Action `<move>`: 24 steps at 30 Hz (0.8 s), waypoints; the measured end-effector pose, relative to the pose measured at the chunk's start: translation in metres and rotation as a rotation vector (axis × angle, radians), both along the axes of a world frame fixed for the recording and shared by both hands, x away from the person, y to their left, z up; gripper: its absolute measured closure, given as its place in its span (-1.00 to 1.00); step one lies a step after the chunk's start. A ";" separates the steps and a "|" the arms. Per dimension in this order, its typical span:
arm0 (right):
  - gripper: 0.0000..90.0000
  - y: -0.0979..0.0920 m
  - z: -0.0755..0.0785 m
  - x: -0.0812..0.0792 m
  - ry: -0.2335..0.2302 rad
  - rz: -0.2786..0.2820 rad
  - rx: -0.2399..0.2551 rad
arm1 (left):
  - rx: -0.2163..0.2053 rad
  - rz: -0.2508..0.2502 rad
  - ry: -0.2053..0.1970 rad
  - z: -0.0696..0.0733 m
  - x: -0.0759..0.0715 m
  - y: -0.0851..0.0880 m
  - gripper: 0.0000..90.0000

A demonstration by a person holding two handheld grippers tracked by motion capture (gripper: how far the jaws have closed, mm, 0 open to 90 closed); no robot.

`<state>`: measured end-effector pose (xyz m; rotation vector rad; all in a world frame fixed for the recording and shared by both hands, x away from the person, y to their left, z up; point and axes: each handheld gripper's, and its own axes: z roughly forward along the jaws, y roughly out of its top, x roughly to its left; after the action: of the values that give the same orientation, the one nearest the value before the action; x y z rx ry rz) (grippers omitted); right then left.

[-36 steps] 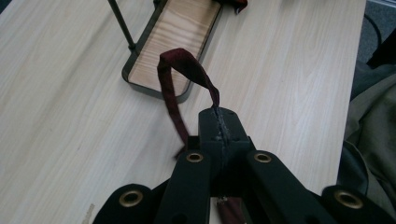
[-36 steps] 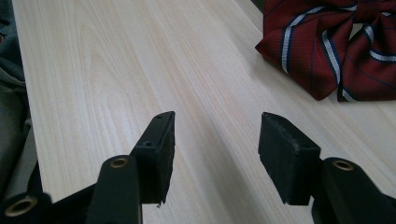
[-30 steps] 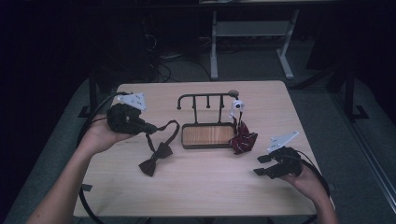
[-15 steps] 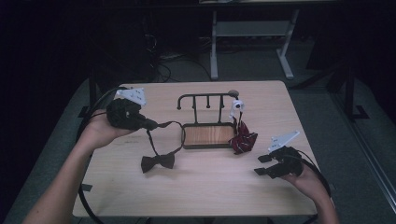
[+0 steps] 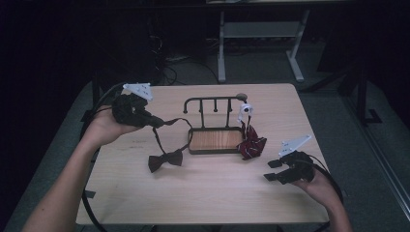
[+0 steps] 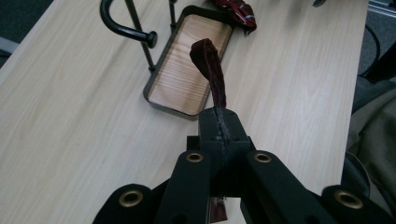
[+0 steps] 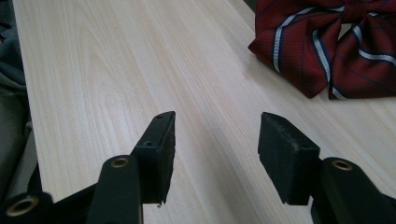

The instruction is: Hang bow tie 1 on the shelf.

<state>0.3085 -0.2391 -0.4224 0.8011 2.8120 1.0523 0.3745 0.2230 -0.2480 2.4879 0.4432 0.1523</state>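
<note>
Wooden table (bare near-edge); left tool pinches strap.

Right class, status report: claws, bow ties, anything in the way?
Left claw shut on dark bow tie's strap. Right claw open, idle. Striped bow tie beside rack.

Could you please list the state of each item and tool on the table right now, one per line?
Left tool: shut on the strap.
Right tool: open, holding nothing, low over the table.
Strap: pinched, lifted off the table.
Bow tie: dark, lying on the table beside the tray, joined to the strap.
Striped bow: at the tray's right end, not held.
Tray: empty.
Rack: upright, nothing hanging from its bar.
</note>
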 end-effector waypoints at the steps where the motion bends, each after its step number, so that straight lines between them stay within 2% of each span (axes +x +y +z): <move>1: 0.02 -0.001 0.000 0.000 -0.005 0.004 0.001 | -0.006 0.009 0.001 0.000 0.001 0.000 1.00; 5: 0.02 -0.002 0.002 -0.001 -0.010 0.006 0.006 | 0.002 0.014 -0.004 0.002 0.006 -0.001 1.00; 12: 0.02 -0.003 0.002 0.001 -0.016 0.011 0.017 | -0.020 0.025 -0.025 0.007 0.012 -0.005 1.00; 13: 0.02 -0.002 0.002 0.001 -0.016 0.013 0.014 | -0.014 0.023 -0.029 0.008 0.014 -0.005 1.00; 19: 0.02 -0.001 0.002 0.001 -0.018 0.017 0.013 | -0.014 0.033 -0.017 0.007 0.023 -0.008 1.00; 24: 0.02 -0.002 0.003 0.001 -0.014 0.011 0.021 | 0.004 0.048 -0.008 0.004 0.031 -0.010 1.00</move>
<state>0.3095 -0.2411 -0.4191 0.7781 2.8014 1.0859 0.4052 0.2129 -0.2443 2.4807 0.4999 0.1824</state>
